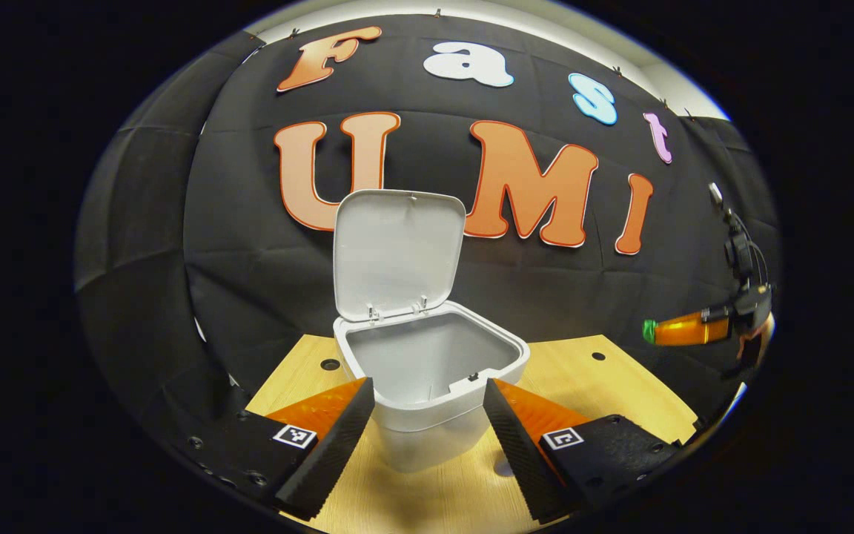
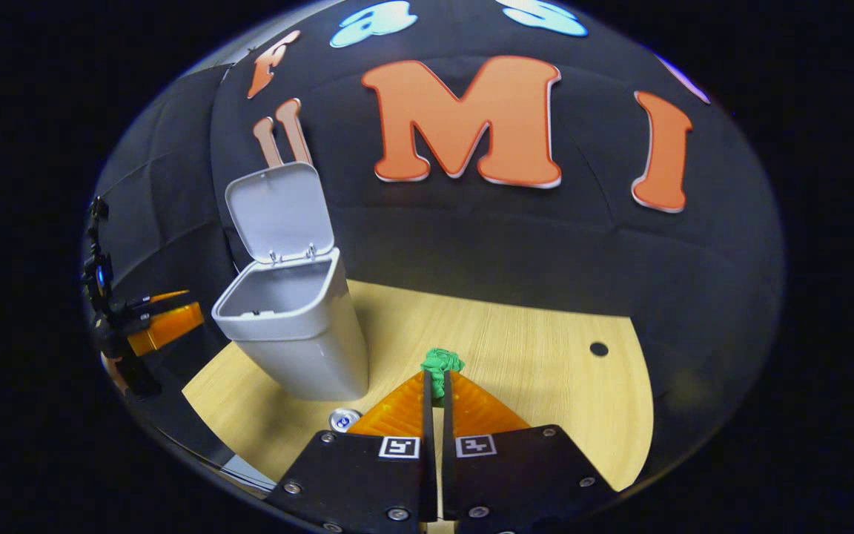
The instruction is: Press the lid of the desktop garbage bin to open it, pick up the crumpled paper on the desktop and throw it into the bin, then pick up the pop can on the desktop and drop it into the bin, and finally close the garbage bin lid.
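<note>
The left gripper view looks from close, just above the table (image 1: 605, 374), straight at the open bin (image 1: 427, 371) and the wall behind. The right gripper view sits farther right and higher, looking down across the table (image 2: 531, 348), bin (image 2: 293, 326) at its left. Both share bin, table and wall.

1 garbage bin (image 1: 427, 386), centre of the left gripper view, with 1 lid (image 1: 397, 252) raised upright. 1 green crumpled paper (image 2: 442, 365), low centre of the right gripper view. 1 pop can (image 2: 344, 420), lower left of centre there. 2 grippers: left gripper (image 1: 427, 404), right gripper (image 2: 436, 386). 1 wooden desktop (image 2: 545, 371).
</note>
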The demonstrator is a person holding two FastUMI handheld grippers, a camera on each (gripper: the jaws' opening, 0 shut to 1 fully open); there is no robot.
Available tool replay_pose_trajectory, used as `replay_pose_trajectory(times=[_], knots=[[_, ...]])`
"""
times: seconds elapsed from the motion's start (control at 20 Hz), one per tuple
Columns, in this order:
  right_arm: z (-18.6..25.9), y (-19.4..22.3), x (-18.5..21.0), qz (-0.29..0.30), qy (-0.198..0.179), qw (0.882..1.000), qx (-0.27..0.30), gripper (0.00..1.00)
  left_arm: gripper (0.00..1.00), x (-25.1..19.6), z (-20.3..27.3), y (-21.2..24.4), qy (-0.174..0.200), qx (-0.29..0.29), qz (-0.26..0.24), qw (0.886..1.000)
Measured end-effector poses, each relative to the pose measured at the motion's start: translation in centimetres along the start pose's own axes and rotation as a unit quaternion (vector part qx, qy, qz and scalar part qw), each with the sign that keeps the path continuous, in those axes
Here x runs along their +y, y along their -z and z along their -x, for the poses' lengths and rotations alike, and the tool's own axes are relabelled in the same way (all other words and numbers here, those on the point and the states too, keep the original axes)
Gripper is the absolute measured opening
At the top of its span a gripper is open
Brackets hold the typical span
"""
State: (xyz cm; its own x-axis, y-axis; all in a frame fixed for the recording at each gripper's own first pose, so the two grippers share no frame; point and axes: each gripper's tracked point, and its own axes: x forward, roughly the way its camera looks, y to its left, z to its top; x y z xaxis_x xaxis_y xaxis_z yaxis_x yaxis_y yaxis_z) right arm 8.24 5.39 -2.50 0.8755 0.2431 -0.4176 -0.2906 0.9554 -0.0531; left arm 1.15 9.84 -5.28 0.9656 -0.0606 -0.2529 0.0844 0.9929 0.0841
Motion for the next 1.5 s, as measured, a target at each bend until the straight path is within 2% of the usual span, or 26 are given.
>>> replay_pose_trajectory(times=[0.2, 0.4, 0.55, 0.7, 0.85, 1.0, 1.1, 1.35, 1.5], knots=[[-0.8, -5.8, 3.9, 0.035, -0.042, 0.997, -0.046, 0.03, 0.95, 0.6, 0.9, 0.6, -0.004, 0.001, 0.004, 1.000], [-3.2, -8.5, 10.1, 0.058, -0.097, 0.992, -0.061, 0.03, 0.94, 1.8, 1.9, 1.5, -0.014, 0.007, 0.010, 1.000], [-5.7, -8.4, 14.3, 0.067, -0.134, 0.988, -0.046, 0.03, 0.95, 3.0, 2.6, 2.0, -0.025, 0.011, 0.012, 1.000], [-8.4, -7.5, 17.5, 0.070, -0.154, 0.985, -0.028, 0.03, 0.95, 4.6, 3.4, 2.6, -0.038, 0.014, 0.019, 0.999], [-10.0, -6.8, 19.5, 0.058, -0.173, 0.983, -0.014, 0.03, 0.95, 6.4, 4.3, 2.9, -0.054, 0.017, 0.026, 0.998], [-11.3, -6.2, 20.1, 0.046, -0.174, 0.984, -0.005, 0.05, 0.94, 7.7, 4.8, 3.3, -0.067, 0.019, 0.030, 0.997], [-11.9, -6.3, 19.9, 0.042, -0.167, 0.985, -0.009, 0.13, 0.94, 8.2, 4.7, 3.4, -0.070, 0.019, 0.034, 0.997], [-12.8, -6.2, 19.9, 0.031, -0.155, 0.987, -0.011, 0.96, 0.94, 8.0, 4.1, 2.9, -0.066, 0.015, 0.035, 0.997], [-12.6, -6.5, 19.8, 0.031, -0.157, 0.987, -0.017, 0.96, 0.94, 7.6, 3.7, 3.0, -0.060, 0.016, 0.033, 0.998]])
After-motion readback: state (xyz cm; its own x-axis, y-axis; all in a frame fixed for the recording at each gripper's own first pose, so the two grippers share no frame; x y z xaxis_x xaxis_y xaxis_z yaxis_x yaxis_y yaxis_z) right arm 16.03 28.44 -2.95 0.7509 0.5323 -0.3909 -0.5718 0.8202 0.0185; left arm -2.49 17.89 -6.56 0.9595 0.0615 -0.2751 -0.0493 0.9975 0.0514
